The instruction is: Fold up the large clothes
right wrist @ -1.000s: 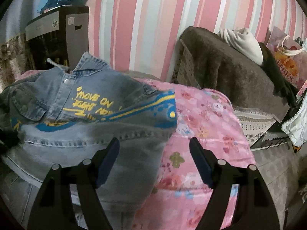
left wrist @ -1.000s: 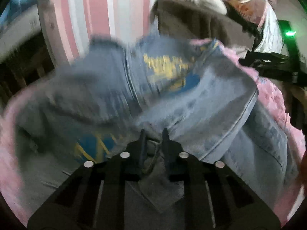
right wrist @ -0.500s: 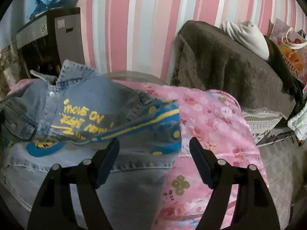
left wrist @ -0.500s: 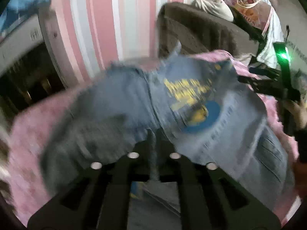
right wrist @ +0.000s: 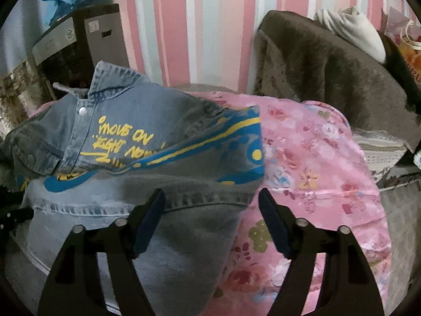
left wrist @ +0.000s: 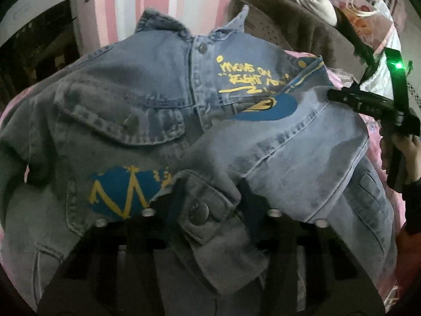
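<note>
A blue denim jacket (left wrist: pixel 147 110) with yellow lettering and blue patches lies front up on a pink floral sheet (right wrist: pixel 310 163). One sleeve is folded across its chest. My left gripper (left wrist: pixel 208 205) has its jaws apart, and the sleeve's cuff with a metal button (left wrist: pixel 200 212) lies loosely between them. My right gripper (right wrist: pixel 211 208) is open and empty, over the jacket's right edge (right wrist: pixel 184 205). The right gripper also shows in the left wrist view (left wrist: pixel 368 105), at the jacket's right side.
A brown blanket-covered chair (right wrist: pixel 323 65) with a white garment (right wrist: pixel 352 31) stands behind the bed. A dark cabinet (right wrist: pixel 79 47) is at the back left. A pink striped wall (right wrist: pixel 197 26) runs behind. A printed bag (left wrist: pixel 365 13) sits at the far right.
My left gripper carried the sleeve cuff across the jacket and then opened, so the cuff now rests loose. My right gripper stayed open and shifted a little.
</note>
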A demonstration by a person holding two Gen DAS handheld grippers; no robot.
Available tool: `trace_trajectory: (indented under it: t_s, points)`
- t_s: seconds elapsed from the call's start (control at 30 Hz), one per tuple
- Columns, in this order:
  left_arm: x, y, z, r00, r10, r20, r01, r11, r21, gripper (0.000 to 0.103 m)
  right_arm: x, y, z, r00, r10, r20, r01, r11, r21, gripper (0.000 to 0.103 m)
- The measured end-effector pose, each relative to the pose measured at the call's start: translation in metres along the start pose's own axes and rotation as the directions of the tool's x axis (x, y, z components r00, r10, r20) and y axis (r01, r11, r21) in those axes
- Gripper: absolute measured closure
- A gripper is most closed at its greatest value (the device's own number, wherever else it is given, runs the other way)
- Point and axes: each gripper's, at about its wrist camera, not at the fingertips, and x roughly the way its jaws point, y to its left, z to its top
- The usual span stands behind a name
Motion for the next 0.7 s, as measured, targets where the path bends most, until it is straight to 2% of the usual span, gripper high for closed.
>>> trace_trajectory:
  t_s: [0.03, 0.1, 0.2, 0.33, 0.4, 0.43, 0.53, 0.6, 0.7]
  points:
    - [0.000, -0.001, 0.001, 1.000, -0.001, -0.004, 0.001, 1.000, 0.005, 0.073, 0.002, 0.000, -0.001, 1.000, 0.009, -0.004, -0.009, 1.000, 0.005, 0.056]
    - [-0.005, -0.003, 0.003, 1.000, 0.002, 0.009, -0.002, 1.000, 0.019, 0.079, 0.005, -0.001, -0.002, 1.000, 0.021, 0.002, -0.021, 1.000, 0.009, 0.082]
    - [-0.016, -0.006, 0.009, 0.999, -0.001, 0.033, -0.001, 0.999, 0.047, 0.083, 0.001, 0.003, -0.002, 0.999, 0.008, 0.033, -0.007, 1.000, -0.016, 0.088]
    - [-0.043, -0.017, 0.025, 0.995, 0.017, 0.100, -0.027, 0.994, 0.104, 0.083, -0.012, 0.004, 0.006, 0.996, -0.003, 0.090, 0.005, 1.000, -0.021, 0.092]
    - [-0.061, -0.022, 0.040, 0.984, 0.050, 0.169, -0.077, 0.985, 0.156, 0.083, -0.022, 0.001, 0.011, 0.992, 0.001, 0.128, -0.001, 1.000, 0.000, 0.092]
    - [-0.068, -0.023, 0.052, 0.974, 0.077, 0.214, -0.117, 0.977, 0.180, 0.083, -0.024, 0.001, 0.015, 0.990, 0.003, 0.137, -0.004, 1.000, 0.008, 0.092]
    - [-0.065, -0.013, 0.086, 0.958, 0.138, 0.252, -0.192, 0.960, 0.203, 0.083, -0.024, 0.009, 0.029, 0.986, -0.010, 0.166, 0.009, 1.000, 0.005, 0.092]
    - [-0.048, 0.000, 0.105, 0.949, 0.195, 0.247, -0.250, 0.944, 0.217, 0.082, -0.017, 0.018, 0.037, 0.984, -0.020, 0.175, 0.021, 1.000, -0.006, 0.092]
    - [-0.005, 0.030, 0.121, 0.962, 0.232, 0.141, -0.259, 0.941, 0.220, 0.082, 0.005, 0.030, 0.046, 0.990, -0.028, 0.136, 0.033, 0.999, -0.034, 0.092]
